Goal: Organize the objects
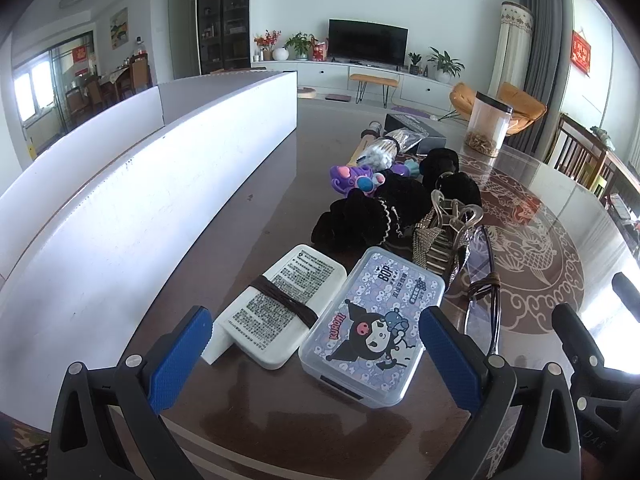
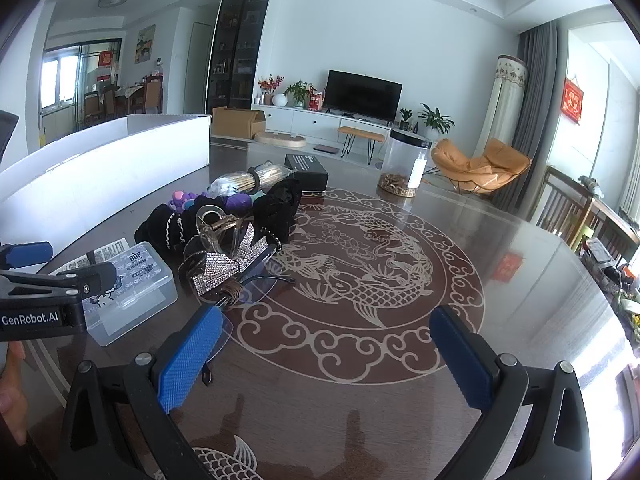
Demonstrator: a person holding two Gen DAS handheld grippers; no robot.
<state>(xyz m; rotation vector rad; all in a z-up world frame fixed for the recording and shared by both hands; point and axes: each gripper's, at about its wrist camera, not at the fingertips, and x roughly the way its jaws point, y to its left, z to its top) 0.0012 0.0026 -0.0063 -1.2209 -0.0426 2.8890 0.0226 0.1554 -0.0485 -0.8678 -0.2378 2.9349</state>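
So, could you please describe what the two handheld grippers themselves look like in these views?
Both match: the left gripper and right gripper each have black plastic jaw arms with silver rivets, ending in blue textured rectangular pads. In the right wrist view, the left gripper's black body carries white "GenRobot.AI" lettering. No cables or sleeves show.

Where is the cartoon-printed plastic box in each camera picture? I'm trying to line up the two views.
Left wrist view: the plastic box lies low in the middle, between the open left tool's fingers, beside the white case.
Right wrist view: the plastic box is at lower left, partly behind the other tool.
Shared landmark: the television.
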